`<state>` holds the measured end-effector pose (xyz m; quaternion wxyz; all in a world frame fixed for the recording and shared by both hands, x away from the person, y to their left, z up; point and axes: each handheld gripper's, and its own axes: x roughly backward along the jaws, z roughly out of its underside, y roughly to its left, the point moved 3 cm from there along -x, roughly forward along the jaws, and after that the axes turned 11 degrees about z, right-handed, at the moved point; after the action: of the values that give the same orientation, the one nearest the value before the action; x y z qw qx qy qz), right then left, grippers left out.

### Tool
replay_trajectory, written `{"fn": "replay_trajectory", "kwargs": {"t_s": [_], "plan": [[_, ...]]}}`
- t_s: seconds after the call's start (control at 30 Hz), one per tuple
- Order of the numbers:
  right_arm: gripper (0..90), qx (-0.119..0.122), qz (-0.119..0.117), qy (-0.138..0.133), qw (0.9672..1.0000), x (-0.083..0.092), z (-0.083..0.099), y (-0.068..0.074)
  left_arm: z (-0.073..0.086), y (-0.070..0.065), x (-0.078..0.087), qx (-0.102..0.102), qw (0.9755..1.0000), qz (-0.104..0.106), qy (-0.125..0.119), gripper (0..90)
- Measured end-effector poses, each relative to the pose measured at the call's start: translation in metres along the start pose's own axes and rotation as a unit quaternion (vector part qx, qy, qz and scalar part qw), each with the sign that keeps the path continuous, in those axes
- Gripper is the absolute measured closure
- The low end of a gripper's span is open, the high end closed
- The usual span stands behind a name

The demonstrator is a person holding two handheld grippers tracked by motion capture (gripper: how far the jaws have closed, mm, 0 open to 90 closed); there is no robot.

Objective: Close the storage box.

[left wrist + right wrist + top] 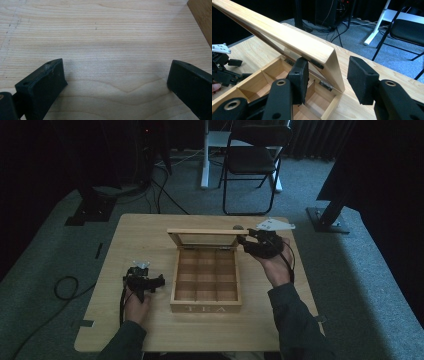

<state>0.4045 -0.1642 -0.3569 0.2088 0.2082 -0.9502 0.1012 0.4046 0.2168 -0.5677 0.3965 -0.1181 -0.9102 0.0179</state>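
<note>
Tea box (206, 306) lid (287, 37) propped open; right gripper (327, 75) jaws straddle lid corner, contact unclear; left gripper (115, 82) jaws spread.

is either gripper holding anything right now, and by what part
Nothing is clamped. The right gripper is open, straddling the raised lid's side edge near the hinge. The left gripper is open over bare table.

The left gripper (116, 82), jaws wide apart, over the bare wooden table (105, 37); perhaps a box edge (201, 17) at top right.

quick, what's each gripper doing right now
Left gripper: open, holding nothing, jaws wide apart over the light wooden table.
Right gripper: open, jaws either side of the raised lid's corner on the wooden compartment tea box, not clamped.
</note>
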Motion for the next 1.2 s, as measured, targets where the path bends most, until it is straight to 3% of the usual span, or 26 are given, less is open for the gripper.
{"fn": "replay_trajectory", "kwargs": {"t_s": [0.33,1.2], "plan": [[50.9,0.008,-0.005,0.003,0.9999,0.005,0.013,0.01,0.0,0.0,0.0,0.001,1.0,0.0,-0.003,1.6],[50.2,0.0,-0.024,0.008,0.9997,0.021,0.044,0.022,0.0,0.0,0.0,0.0,1.0,0.0,-0.002,1.6]]}}
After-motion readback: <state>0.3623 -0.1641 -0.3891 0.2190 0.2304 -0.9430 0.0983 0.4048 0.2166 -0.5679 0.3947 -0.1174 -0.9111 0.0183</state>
